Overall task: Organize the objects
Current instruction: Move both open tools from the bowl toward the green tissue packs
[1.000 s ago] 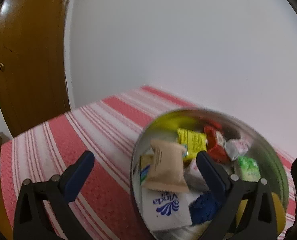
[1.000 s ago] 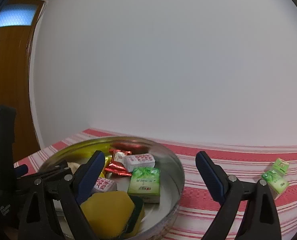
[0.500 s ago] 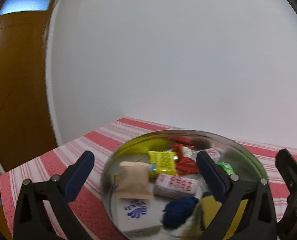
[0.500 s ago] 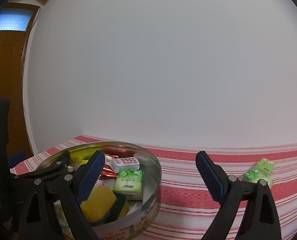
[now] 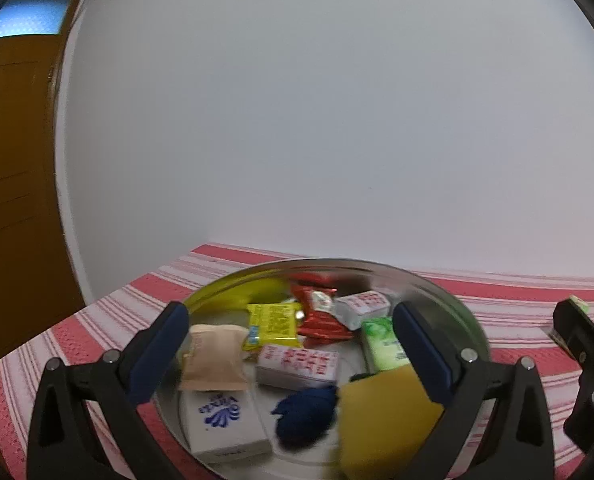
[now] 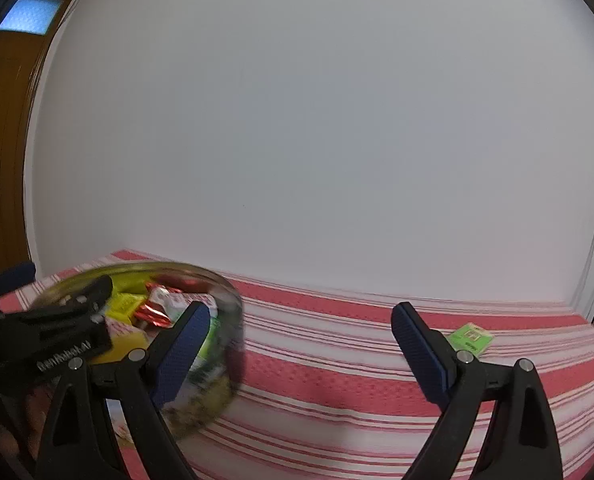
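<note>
Round shiny metal tin sits on the red-and-white striped worktop, filled with small items. Left claw stands wide open astride it, gripping nothing. Nearest lie a yellow sponge, a white tissue pack and blue yarn; farther back, a yellow sachet. Right claw gapes empty. Beyond it a flat green packet lies with its long axis running toward the wall.

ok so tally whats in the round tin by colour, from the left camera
yellow: 2, snack packet, sponge
red: 1, foil wrapper
white with red print: 2
green: 1, packet
tan: 1, pouch
white with blue print: 1, tissue pack
dark blue: 1, bundle
total: 9
</note>
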Tool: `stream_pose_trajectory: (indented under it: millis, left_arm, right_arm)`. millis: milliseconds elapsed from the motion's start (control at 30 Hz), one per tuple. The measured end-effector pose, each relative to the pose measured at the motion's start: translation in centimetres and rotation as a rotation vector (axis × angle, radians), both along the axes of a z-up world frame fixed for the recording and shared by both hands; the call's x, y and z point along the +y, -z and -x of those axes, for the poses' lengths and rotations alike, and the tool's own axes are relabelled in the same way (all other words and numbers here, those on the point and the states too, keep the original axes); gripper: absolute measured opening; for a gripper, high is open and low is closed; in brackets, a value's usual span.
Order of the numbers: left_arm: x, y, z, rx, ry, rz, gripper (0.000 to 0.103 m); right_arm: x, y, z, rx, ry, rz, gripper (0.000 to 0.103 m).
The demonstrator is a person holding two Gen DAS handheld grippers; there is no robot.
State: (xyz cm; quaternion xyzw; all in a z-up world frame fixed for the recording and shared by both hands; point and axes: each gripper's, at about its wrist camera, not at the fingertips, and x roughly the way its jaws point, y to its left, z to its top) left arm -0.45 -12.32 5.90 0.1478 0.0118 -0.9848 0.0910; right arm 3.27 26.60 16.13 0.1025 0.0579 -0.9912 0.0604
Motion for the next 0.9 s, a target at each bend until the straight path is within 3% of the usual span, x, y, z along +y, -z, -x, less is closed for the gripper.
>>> stream_pose_trajectory:
  millis: [267, 567, 767, 900]
  left_arm:
    - [2.5, 0.0, -0.2, -0.007, 0.072, 0.035, 0.103]
    - [4.7, -0.1, -1.0, 0.002, 0.126, 0.043, 0.103]
    - [7.6, -0.4, -2.5, 0.036, 0.227, 0.131, 0.103]
    - [10.3, -0.2, -1.9, 0.032, 0.32, 0.191, 0.103]
  right_arm:
    - [4.6, 0.4, 0.1, 0.005, 0.057, -0.085, 0.094]
    - [10.9, 0.6, 0.9, -0.049, 0.134, 0.1, 0.094]
    - [12.0, 0.8, 0.7, -0.028, 0.155, -0.031, 0.094]
    - [15.2, 0.6, 0.4, -0.008, 0.247, -0.03, 0.094]
